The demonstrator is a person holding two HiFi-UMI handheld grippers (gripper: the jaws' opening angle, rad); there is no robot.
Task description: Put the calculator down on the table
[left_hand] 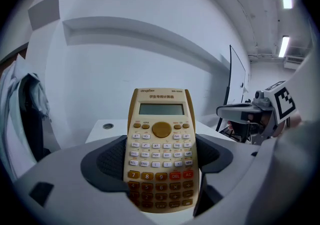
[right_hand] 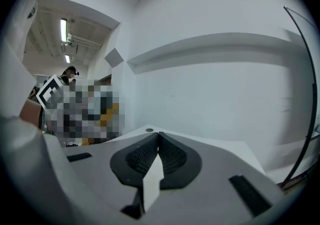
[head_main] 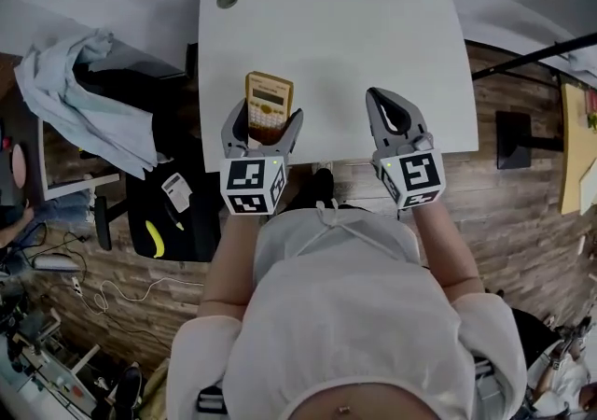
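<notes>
In the head view, the task is judged not yet done. The yellow-beige scientific calculator with rows of white and orange keys (head_main: pixel 269 101) is gripped in the left gripper (head_main: pixel 268 119), not lying free on the white rectangular tabletop (head_main: pixel 354 35). Its lower half is clamped between the two jaws, and its display end sticks out ahead of their tips, over the near part of the table. Whether that end touches the surface cannot be told from above. What is judged to be left is lowering it, opening the jaws and drawing them away. The right gripper (head_main: pixel 382 99) is held just to the right of the left one, level with it, over the near table edge. Its jaws are pressed together with nothing between them.

In the left gripper view, the calculator (left_hand: pixel 161 139) is seen face-on, keys toward the camera. Its bottom rows are sunk between the ribbed dark pads (left_hand: pixel 112 158) and its screen stands clear beyond them. It is held by its two long edges, centred in the jaws. The table is seen ahead of and below the jaws, so the calculator is judged to be held above it. The right gripper appears off to the right, apart from the calculator.

In the right gripper view, the right gripper (right_hand: pixel 158 141) is shown clenched, its pads meeting tip to tip with nothing grasped. The calculator cannot be made out there.
</notes>
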